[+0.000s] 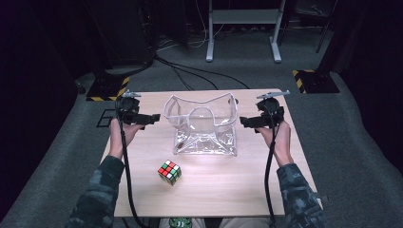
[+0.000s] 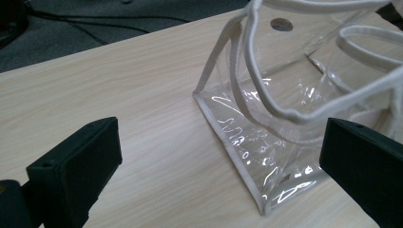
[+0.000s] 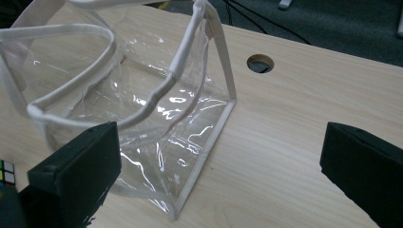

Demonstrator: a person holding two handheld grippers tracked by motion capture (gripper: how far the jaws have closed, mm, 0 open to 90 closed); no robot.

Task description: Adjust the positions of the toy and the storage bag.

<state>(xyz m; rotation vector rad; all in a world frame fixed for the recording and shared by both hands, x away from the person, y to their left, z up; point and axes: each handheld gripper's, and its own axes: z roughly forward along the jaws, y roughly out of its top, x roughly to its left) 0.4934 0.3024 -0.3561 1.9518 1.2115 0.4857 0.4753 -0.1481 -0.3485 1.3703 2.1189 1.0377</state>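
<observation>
The clear bag (image 1: 204,126) stands upright with its mouth open at the bench's (image 1: 228,190) centre, the left gripper (image 1: 154,117) just off its nine o'clock side and the right gripper (image 1: 243,121) off its three o'clock side, both spread wide and pinching nothing. The cube (image 1: 169,172) lies at the bag's seven o'clock, so it probably goes in next. Grip it squarely and lower it through the mouth without snagging the white handles (image 2: 266,95).

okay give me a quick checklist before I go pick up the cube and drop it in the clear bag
1. Clear bag standing, mouth open upward: ok.
2. Left gripper jaws open, nothing between them: ok.
3. Right gripper jaws open, clear of the bag: ok.
4. Rubik's cube free on the table, nothing on it: ok.
5. Bag handles out of the opening: not ok, one droops across it.
6. Cube fits the bag's mouth: cannot tell.
</observation>
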